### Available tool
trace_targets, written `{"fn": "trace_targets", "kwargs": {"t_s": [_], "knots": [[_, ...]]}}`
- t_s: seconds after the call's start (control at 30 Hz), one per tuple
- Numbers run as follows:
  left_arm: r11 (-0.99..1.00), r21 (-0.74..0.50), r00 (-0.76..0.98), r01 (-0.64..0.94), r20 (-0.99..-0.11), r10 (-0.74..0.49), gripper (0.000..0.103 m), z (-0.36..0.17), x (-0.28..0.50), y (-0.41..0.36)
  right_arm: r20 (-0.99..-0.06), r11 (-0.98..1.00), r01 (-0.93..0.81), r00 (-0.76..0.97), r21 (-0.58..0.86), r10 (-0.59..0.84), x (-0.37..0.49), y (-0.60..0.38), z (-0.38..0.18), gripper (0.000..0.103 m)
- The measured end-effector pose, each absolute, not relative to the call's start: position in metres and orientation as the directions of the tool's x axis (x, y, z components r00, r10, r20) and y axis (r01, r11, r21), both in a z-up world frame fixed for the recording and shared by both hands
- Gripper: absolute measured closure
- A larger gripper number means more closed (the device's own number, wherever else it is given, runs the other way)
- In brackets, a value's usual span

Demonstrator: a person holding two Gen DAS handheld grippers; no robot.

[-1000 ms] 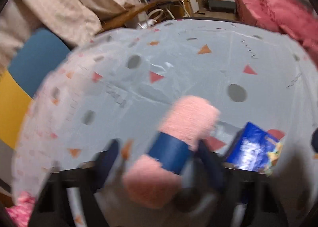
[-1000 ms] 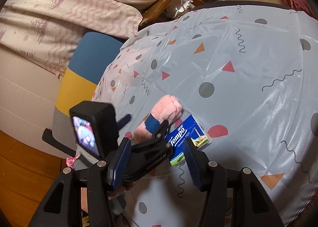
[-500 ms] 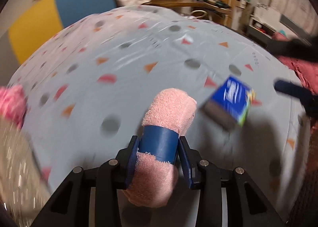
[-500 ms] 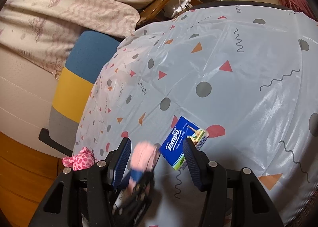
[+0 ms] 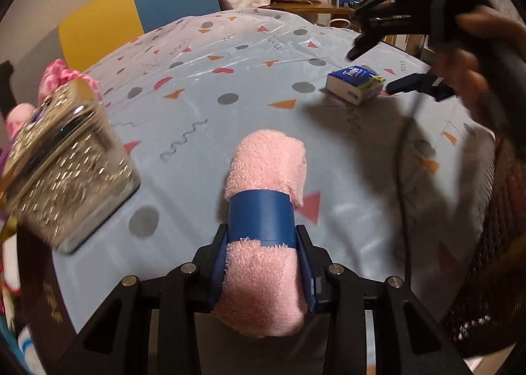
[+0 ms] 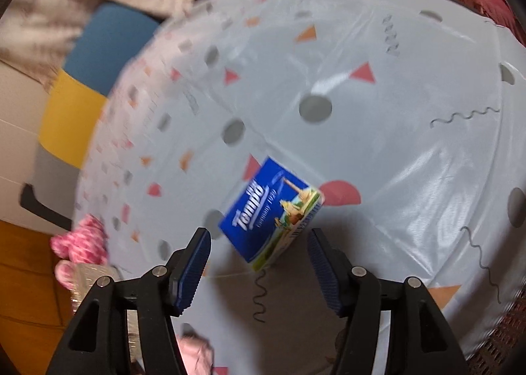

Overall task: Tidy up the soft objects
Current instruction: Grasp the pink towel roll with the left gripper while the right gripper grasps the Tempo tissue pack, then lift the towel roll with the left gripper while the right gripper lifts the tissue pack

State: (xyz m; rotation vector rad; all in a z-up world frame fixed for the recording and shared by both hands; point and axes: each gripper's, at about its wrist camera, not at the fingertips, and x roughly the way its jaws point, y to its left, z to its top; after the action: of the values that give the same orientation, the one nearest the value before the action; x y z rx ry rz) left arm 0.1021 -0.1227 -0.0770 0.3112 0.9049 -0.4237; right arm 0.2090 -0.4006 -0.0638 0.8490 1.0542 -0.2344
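My left gripper (image 5: 263, 263) is shut on a rolled pink towel (image 5: 266, 164) with a blue band, held just above the patterned tablecloth (image 5: 203, 105). A blue Tempo tissue pack (image 6: 271, 214) lies on the cloth; it also shows in the left wrist view (image 5: 355, 84). My right gripper (image 6: 258, 263) is open and hovers right over the pack, its fingers either side of the near end. It also shows at the far right in the left wrist view (image 5: 371, 69).
A glittery silver box (image 5: 62, 164) stands at the table's left edge, with a pink plush toy (image 5: 65, 77) behind it. The toy shows in the right wrist view (image 6: 82, 242) too. A blue and yellow chair (image 5: 138, 16) stands behind the table.
My left gripper has carried the towel back and to the left, toward the silver box. My right gripper has moved down closer over the tissue pack.
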Motion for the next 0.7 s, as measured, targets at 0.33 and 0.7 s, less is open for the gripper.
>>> {"fn": "trace_targets", "kwargs": {"t_s": [0.33, 0.7], "knots": [[0.897, 0.016, 0.551, 0.442, -0.794, -0.258, 0.064, -0.077, 0.081, -0.104, -0.920, 0.936, 0.308, 0.391, 0.169, 0.038, 0.282, -0.334, -0.077, 0.040], [0.891, -0.070, 0.524, 0.449, -0.787, -0.326, 0.052, -0.075, 0.075, -0.100, -0.925, 0.983, -0.180, 0.365, 0.046, 0.110, 0.268, -0.247, -0.084, 0.043]]}}
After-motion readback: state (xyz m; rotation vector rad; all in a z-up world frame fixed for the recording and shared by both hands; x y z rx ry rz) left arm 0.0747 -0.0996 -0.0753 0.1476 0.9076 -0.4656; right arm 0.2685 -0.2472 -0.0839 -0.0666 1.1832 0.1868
